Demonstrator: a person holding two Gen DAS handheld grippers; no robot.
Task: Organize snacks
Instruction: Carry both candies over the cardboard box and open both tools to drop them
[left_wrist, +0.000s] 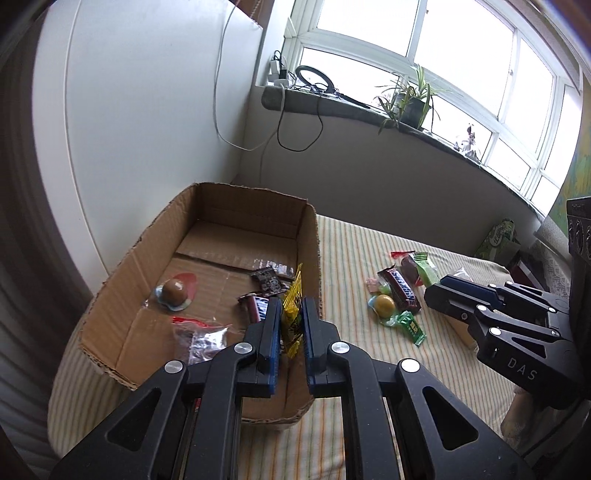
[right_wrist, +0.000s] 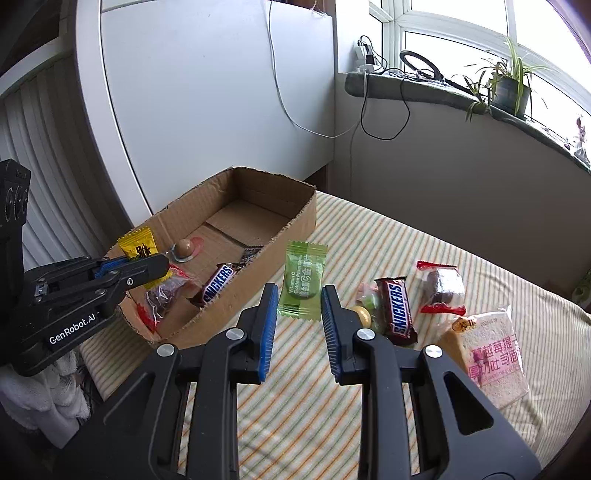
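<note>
Left gripper (left_wrist: 291, 317) pinches a yellow candy packet (left_wrist: 291, 321) upright over the cardboard box (right_wrist: 295, 225), just inside its near wall. Right gripper (right_wrist: 299, 295) pinches a green plum candy packet (right_wrist: 302, 280) by its lower edge, above the striped bed (right_wrist: 369, 243) beside the box. My read: the yellow one drops first, so spread the jaws once it is past the rim and clear of the Snickers bar (right_wrist: 218, 282) below. More wrapped snacks, another Snickers (right_wrist: 399, 314) among them, wait on the bed.
</note>
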